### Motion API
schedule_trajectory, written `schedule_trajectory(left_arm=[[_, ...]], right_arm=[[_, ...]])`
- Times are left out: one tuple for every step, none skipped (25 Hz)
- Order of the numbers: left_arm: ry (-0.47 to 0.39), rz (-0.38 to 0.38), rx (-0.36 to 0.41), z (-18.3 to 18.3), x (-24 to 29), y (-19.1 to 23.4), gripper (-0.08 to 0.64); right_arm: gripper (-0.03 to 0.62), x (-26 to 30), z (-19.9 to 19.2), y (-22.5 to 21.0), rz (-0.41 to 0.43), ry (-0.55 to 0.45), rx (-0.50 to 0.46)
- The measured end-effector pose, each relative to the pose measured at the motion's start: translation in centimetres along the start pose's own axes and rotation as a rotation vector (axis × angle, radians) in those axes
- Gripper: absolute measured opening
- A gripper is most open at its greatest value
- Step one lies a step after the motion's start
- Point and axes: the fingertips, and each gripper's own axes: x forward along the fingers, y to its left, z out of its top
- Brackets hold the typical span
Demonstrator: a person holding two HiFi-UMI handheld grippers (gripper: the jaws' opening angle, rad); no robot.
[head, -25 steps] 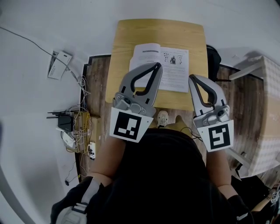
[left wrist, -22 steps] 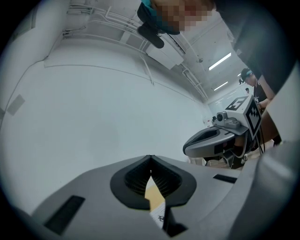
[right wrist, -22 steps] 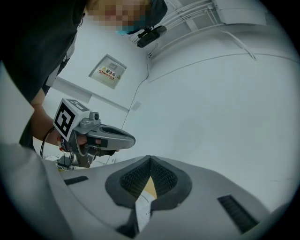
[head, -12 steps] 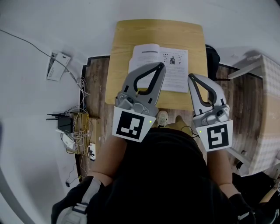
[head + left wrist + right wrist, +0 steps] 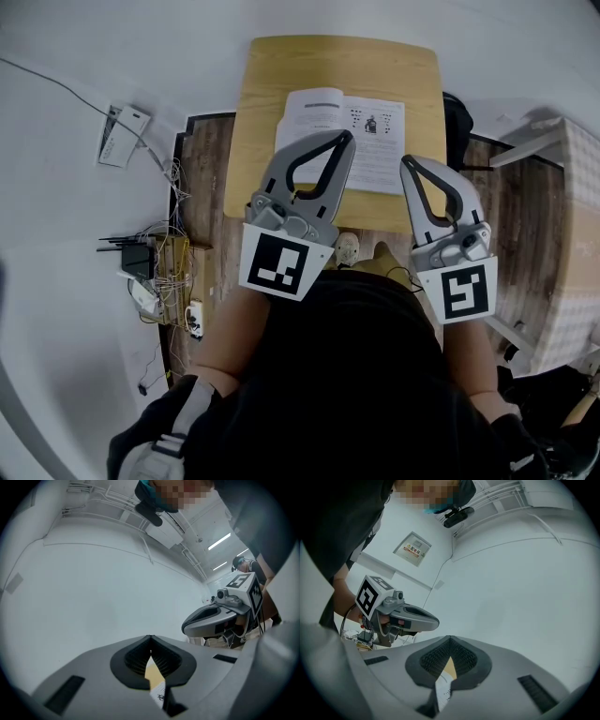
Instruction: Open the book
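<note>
I have my left gripper (image 5: 343, 139) and right gripper (image 5: 408, 162) both pinched together on nothing, level over the near side of the table (image 5: 281, 75), and since the book (image 5: 371, 155) at mid-table lies flat with pages showing, I judge it open, leaving only a withdrawal.

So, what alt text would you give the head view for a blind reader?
An open book lies on a wooden table, seen from above. A person in a dark top holds the left gripper and the right gripper over its near side, each with jaws together and empty. At left lie tangled cables.
</note>
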Motion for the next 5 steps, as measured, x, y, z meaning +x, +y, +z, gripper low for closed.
schedule_trajectory(left_arm=[[0.003, 0.0, -0.002, -0.07, 0.04, 0.01, 0.011], [0.006, 0.0, -0.004, -0.17, 0.08, 0.0, 0.011], [0.009, -0.001, -0.007, -0.25, 0.12, -0.02, 0.011], [0.011, -0.002, -0.009, -0.33, 0.16, -0.04, 0.011], [0.014, -0.002, -0.01, -0.4, 0.2, -0.06, 0.011]], right_arm=[[0.028, 0.01, 0.0, -0.01, 0.0, -0.001, 0.0], [0.028, 0.02, -0.02, -0.03, 0.001, -0.002, -0.001], [0.028, 0.01, -0.07, -0.06, 0.0, -0.001, 0.0], [0.028, 0.0, -0.12, -0.1, 0.0, 0.0, 0.0], [0.028, -0.01, -0.18, -0.13, -0.001, 0.001, 0.001]])
